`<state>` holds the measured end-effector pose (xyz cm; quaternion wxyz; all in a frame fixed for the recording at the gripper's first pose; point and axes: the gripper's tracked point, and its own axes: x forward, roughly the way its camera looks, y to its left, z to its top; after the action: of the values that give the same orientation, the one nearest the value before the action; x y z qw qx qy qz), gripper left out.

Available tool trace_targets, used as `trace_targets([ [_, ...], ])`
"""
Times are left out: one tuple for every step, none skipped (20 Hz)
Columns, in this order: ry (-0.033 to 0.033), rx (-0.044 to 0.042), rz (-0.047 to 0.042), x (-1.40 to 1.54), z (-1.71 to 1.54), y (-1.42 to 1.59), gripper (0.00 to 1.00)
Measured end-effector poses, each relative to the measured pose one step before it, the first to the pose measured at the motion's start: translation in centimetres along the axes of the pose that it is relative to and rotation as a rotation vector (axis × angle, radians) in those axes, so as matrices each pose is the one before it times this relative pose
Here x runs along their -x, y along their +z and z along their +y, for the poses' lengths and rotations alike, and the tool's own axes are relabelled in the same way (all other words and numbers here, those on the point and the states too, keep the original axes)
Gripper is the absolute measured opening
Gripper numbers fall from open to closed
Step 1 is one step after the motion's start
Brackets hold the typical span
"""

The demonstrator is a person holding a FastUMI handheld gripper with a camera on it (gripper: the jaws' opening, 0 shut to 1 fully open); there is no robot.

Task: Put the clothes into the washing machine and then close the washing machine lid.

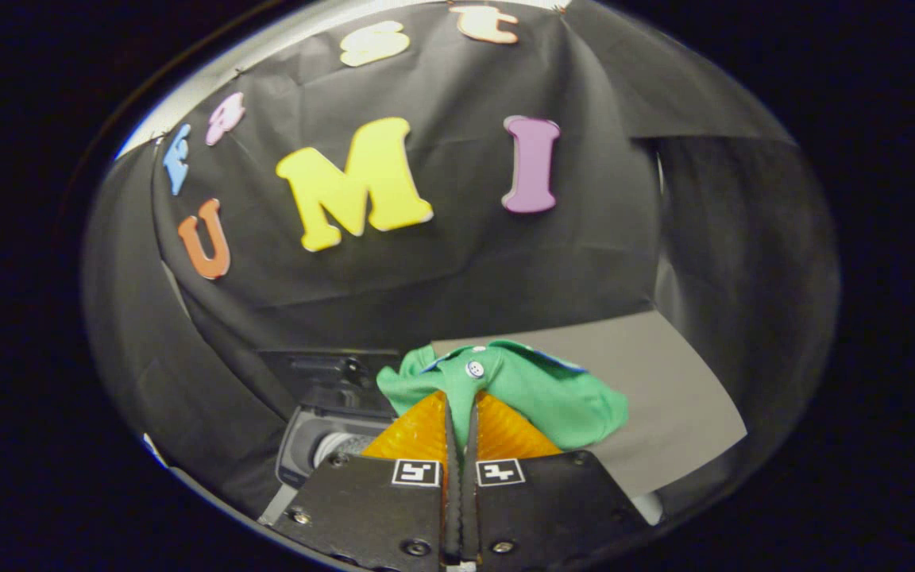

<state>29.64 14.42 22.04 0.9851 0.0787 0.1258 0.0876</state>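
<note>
A green garment [553, 389] with a white button hangs bunched from my gripper [461, 401], whose two fingers press together on its fabric. The cloth is lifted above the grey tabletop [664, 381] and droops to the right of the fingers. Below and left of the fingers stands the washing machine [322, 433], seen from above, with its dark lid [326, 369] raised at the back and part of its pale drum opening showing beside my left finger.
The black cloth wall of the booth closes in behind and on both sides. The grey tabletop runs off to the right of the machine, ending at an edge near the right-hand wall.
</note>
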Motion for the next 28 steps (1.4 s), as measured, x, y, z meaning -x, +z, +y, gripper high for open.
trace_targets([
  [0.02971,0.02152,-0.01928,0.239,1.853,0.674,0.04],
  [0.02701,0.01837,-0.02215,0.267,1.747,0.621,0.04],
  [0.02559,0.01889,-0.01757,0.064,1.770,0.725,0.04],
  [0.02895,0.01756,-0.01243,-0.016,1.924,0.430,0.04],
  [0.02920,0.00684,-0.01896,-0.092,1.839,0.581,0.04],
  [0.02530,0.01549,-0.00413,-0.139,1.729,0.121,0.04],
  [0.02563,0.01442,0.00088,-0.319,1.537,0.073,0.04],
  [0.02929,0.01292,-0.00034,-0.718,1.607,-0.054,0.04],
  [0.02566,0.00461,0.00304,-0.698,1.312,-0.252,0.04],
  [0.02192,0.00349,0.01417,-0.464,1.127,-0.730,0.04],
  [0.01980,-0.00265,0.01118,-1.119,1.437,-0.463,0.04],
  [0.01775,-0.00607,0.01470,-1.495,1.467,-0.468,0.04],
  [0.01916,-0.00884,0.02006,-1.288,0.991,-0.721,0.04],
  [0.01149,-0.00659,0.01594,-1.184,0.735,-1.034,0.04],
  [0.00810,0.00558,0.02133,-1.361,0.644,-0.945,0.04],
  [0.00693,0.00294,0.01606,-1.087,0.581,-0.888,0.04],
  [0.00755,-0.00174,0.02322,-1.159,0.479,-0.867,0.04],
  [0.01297,-0.00332,0.02127,-0.767,0.375,-0.927,0.04],
  [0.00271,-0.00098,0.02000,-1.096,0.234,-0.844,0.04],
  [0.00034,0.00222,0.01834,-1.171,-0.010,-0.845,0.04],
  [0.00159,-0.00094,0.02439,-1.241,0.044,-0.918,0.04],
  [0.00245,-0.00241,0.02267,-1.035,0.103,-0.840,0.04],
  [-0.00346,0.00059,0.02376,-1.119,-0.110,-0.911,0.04],
  [-0.00721,0.00191,0.01865,-1.269,-0.084,-0.903,0.04],
  [-0.00265,-0.00309,0.02551,-1.164,-0.018,-0.874,0.04],
  [-0.00578,-0.00392,0.02151,-1.231,-0.263,-0.788,0.04],
  [-0.00571,-0.00489,0.02593,-0.987,-0.208,-0.894,0.04],
  [-0.01097,-0.00524,0.02131,-1.229,-0.230,-0.846,0.04],
])
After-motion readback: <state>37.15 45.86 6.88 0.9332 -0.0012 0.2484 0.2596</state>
